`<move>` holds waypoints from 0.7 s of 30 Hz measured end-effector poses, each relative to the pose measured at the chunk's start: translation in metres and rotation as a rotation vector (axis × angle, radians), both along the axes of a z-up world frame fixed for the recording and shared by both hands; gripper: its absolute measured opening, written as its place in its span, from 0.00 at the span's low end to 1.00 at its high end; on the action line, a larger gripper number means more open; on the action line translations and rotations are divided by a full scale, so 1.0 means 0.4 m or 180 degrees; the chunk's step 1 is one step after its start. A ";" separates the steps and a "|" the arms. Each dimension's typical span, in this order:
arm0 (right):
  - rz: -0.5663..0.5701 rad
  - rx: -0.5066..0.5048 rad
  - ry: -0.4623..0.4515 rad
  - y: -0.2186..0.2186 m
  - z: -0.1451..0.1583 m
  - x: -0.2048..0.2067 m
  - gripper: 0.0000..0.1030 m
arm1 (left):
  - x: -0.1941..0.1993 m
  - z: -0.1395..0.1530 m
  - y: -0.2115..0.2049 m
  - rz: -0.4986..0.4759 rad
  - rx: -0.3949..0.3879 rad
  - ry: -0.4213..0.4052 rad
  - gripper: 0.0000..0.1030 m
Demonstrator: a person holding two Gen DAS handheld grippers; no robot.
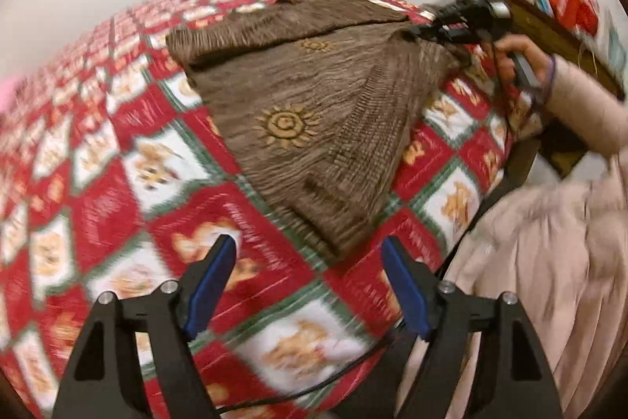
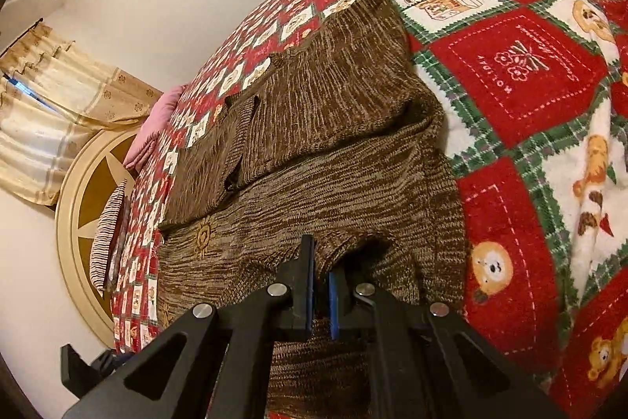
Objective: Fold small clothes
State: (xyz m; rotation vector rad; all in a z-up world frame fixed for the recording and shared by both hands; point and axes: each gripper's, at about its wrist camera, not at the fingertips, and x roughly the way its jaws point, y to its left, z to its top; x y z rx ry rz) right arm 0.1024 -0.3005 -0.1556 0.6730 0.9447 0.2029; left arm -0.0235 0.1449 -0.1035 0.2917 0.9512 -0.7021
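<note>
While the brown knit sweater [image 1: 314, 112] lies partly folded on the red patchwork blanket [image 1: 117, 191], the right gripper [image 2: 322, 285] pinches its edge at 6 o'clock. The left gripper [image 1: 310, 262] gapes empty. Soft, floppy knit; grip hems.

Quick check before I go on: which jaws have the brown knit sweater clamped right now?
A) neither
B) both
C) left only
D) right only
D: the right gripper has its jaws pinched shut on a raised fold of the brown knit sweater, while the left gripper stands open above the blanket with nothing between its jaws.
</note>
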 end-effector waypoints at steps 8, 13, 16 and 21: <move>-0.0002 -0.0037 0.0012 0.000 0.000 -0.007 0.05 | 0.054 -0.070 -0.012 0.0770 -0.0773 0.0460 0.52; -0.0003 0.0016 0.0014 -0.004 -0.004 -0.006 0.05 | -0.028 -0.038 -0.026 0.0751 -0.0762 -0.0053 0.30; -0.0005 0.0034 0.0007 -0.005 -0.006 -0.008 0.05 | -0.032 -0.056 -0.025 0.0781 -0.0738 -0.0094 0.37; -0.0007 0.0048 0.0014 -0.005 -0.009 -0.013 0.05 | 0.000 -0.082 -0.018 0.0880 -0.0828 0.0049 0.40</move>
